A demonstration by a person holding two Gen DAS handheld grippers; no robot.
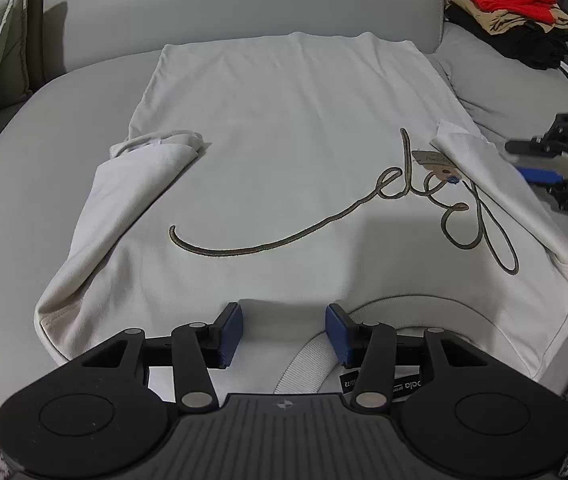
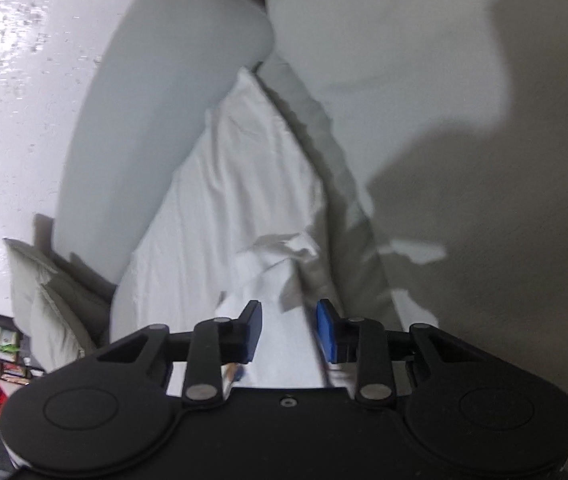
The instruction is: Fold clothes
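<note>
Two sleeves folded inward on white script-embroidered cotton T-shirt (image 1: 284,140), flat mid-sofa for next fold. Left gripper (image 1: 284,332) spread over collar edge, empty. Right gripper (image 2: 289,330) spread, straddling sleeve fabric, unpinched.

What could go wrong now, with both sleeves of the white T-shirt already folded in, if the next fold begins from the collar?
1. The hang tag lies loose by the right sleeve; it may get trapped and leave a lump in the T-shirt.
2. The left sleeve is bunched at its end, so the fold may come out uneven.
3. The left gripper stands open over the collar; it might pinch only one layer.
</note>
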